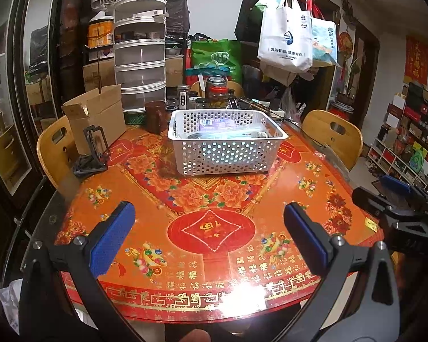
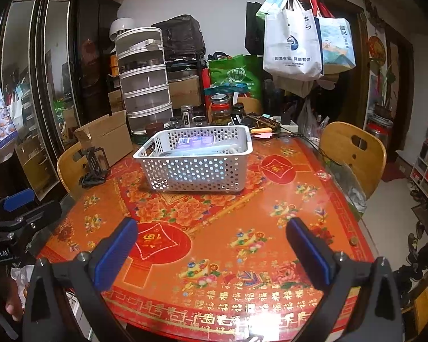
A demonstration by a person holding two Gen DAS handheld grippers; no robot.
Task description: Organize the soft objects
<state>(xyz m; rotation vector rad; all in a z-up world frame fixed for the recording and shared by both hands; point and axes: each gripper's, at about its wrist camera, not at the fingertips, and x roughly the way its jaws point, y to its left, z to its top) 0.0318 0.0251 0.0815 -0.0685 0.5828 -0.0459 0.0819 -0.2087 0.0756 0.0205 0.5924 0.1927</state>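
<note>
Item, far left: brown corrugated cardboard box [image 1: 95, 114], flaps up, on the round worktop [image 1: 314, 191] with its glossy red-and-orange floral cover; a small black folding stand [image 1: 92, 151] just in front of it.

Item, behind: tall white tiered plastic drawer tower [image 1: 139, 54] and a dark brown mug [image 1: 156, 116].

Item, centre far: white perforated plastic basket [image 1: 228, 154], holding flat packets, one purple-labelled and others pale blue (contents partly hidden by the rim).

Item, near left: left gripper [image 1: 208, 228], blue-padded jaws wide apart, nothing between them, hovering above the worktop's near edge.

Item, near right: right gripper [image 2: 211, 245], blue-padded jaws likewise wide apart and holding nothing, well short of the basket.

Item, far right: light wooden chair [image 2: 353, 151] at the worktop's edge.
</note>
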